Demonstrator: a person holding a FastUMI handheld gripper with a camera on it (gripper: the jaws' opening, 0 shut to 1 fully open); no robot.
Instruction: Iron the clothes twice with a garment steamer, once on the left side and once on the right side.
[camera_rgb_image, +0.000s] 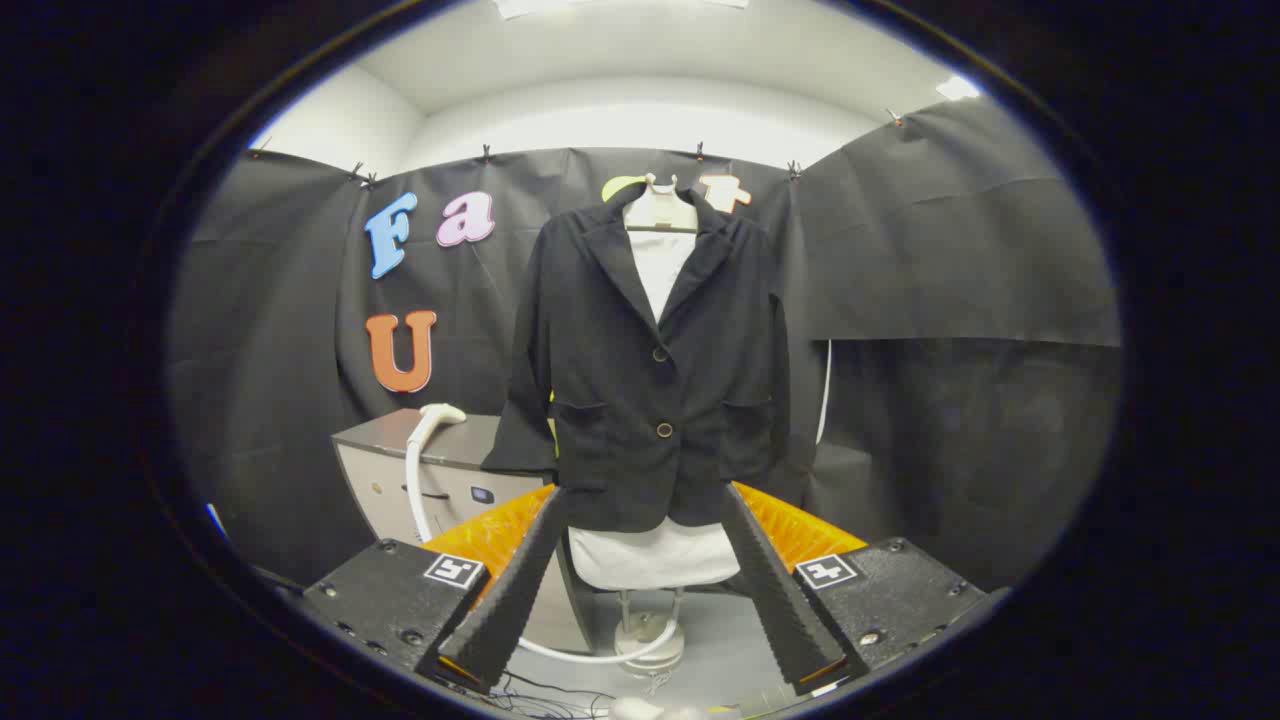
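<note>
The jacket (650, 370) hangs buttoned on a white dress form (655, 555), straight ahead of the gripper (645, 510) and beyond its fingertips. It is black, with two buttons closed down the front and both sleeves hanging at the sides. The form's white front shows at the open collar and below the hem, and it stands on a pale stand (650, 630) on the floor. The steamer head (440, 413) rests on top of a grey cabinet (450, 470) to the left of the jacket, with its white hose (412, 480) dropping down the cabinet front and curving along the floor towards the stand. The gripper's two dark ridged fingers (520, 580) stand wide apart and hold nothing; the jacket's hem and the lower form show in the gap between them.
</note>
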